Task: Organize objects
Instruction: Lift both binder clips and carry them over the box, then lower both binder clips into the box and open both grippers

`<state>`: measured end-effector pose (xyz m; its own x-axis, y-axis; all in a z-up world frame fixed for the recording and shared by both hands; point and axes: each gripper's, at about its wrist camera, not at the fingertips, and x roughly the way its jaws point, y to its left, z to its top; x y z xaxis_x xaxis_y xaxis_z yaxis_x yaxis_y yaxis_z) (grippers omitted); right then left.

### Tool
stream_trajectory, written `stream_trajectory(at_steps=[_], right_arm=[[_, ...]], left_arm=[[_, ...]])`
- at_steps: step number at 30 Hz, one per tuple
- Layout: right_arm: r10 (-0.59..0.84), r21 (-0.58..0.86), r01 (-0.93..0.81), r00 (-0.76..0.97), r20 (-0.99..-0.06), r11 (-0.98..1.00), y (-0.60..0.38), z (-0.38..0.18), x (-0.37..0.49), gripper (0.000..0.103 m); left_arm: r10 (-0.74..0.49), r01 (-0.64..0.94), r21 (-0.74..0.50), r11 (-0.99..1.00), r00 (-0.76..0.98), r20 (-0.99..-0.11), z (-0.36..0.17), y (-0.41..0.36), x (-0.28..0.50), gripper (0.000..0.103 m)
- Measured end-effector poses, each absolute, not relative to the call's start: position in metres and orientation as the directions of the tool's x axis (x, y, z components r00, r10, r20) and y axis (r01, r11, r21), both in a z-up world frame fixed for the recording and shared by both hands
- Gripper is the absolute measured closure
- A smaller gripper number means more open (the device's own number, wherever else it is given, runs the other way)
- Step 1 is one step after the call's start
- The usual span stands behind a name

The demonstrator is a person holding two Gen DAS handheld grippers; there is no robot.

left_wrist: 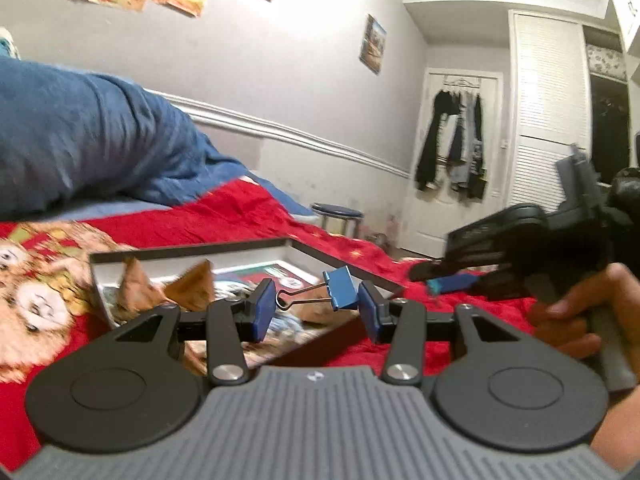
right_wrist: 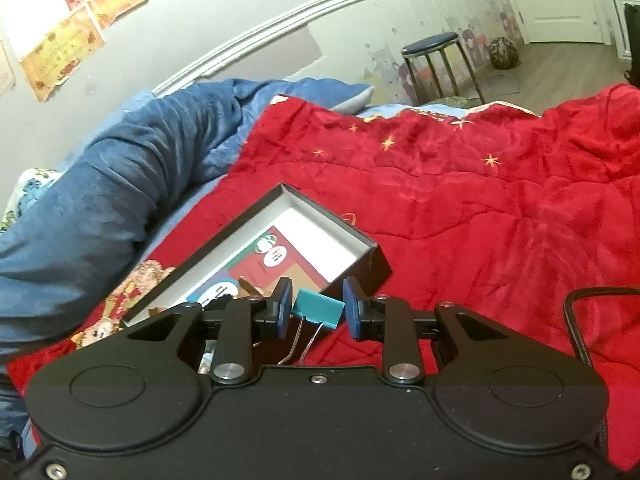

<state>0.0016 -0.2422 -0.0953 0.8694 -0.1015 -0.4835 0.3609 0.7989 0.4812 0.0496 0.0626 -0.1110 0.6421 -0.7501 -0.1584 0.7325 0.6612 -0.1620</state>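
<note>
In the left wrist view my left gripper [left_wrist: 316,308] is open, with a blue binder clip [left_wrist: 341,287] between its pads, touching the right pad; its wire handles point left. It hangs over a shallow black box [left_wrist: 224,249] holding brown folded pieces [left_wrist: 188,284]. In the right wrist view my right gripper [right_wrist: 316,310] is open around a teal binder clip [right_wrist: 318,308], wire handles pointing toward the camera, at the near corner of the box [right_wrist: 372,258]. The right gripper [left_wrist: 460,276] also shows at right in the left view.
The box lies on a red blanket [right_wrist: 480,200] on a bed. A blue blanket [right_wrist: 120,184] is heaped at the left by the wall. A stool [right_wrist: 436,56] stands beyond the bed. A black cable [right_wrist: 580,320] lies at right.
</note>
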Motion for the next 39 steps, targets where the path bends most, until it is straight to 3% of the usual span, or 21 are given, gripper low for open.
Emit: stream_trajectory(at_steps=[9, 15, 21, 25, 32, 39], right_arm=[[-0.028, 0.365, 0.221, 0.885, -0.465, 0.904, -0.205, -0.074, 0.048, 0.076], [0.083, 0.381, 0.113, 0.884, -0.461, 0.918, -0.179, -0.072, 0.088, 0.076], [0.151, 0.353, 0.035, 0.86, -0.487, 0.935, -0.163, -0.078, 0.121, 0.076], [0.153, 0.341, 0.03, 0.855, -0.496, 0.94, -0.165, -0.081, 0.128, 0.076], [0.152, 0.423, 0.088, 0.852, -0.5, 0.902, -0.191, -0.093, 0.131, 0.076], [0.153, 0.368, 0.064, 0.833, -0.532, 0.927, -0.185, -0.095, 0.127, 0.076]], left_arm=[[-0.648, 0.64, -0.105, 0.761, 0.744, -0.162, -0.113, 0.064, 0.064, 0.052], [-0.607, 0.604, -0.067, 0.794, 0.782, -0.144, -0.112, 0.068, 0.072, 0.052], [-0.583, 0.562, -0.155, 0.812, 0.78, -0.227, -0.113, 0.074, 0.096, 0.052], [-0.541, 0.532, -0.111, 0.84, 0.8, -0.261, -0.113, 0.071, 0.104, 0.052], [-0.527, 0.512, -0.135, 0.848, 0.787, -0.321, -0.118, 0.073, 0.117, 0.052], [-0.522, 0.508, -0.152, 0.848, 0.753, -0.4, -0.121, 0.07, 0.127, 0.052]])
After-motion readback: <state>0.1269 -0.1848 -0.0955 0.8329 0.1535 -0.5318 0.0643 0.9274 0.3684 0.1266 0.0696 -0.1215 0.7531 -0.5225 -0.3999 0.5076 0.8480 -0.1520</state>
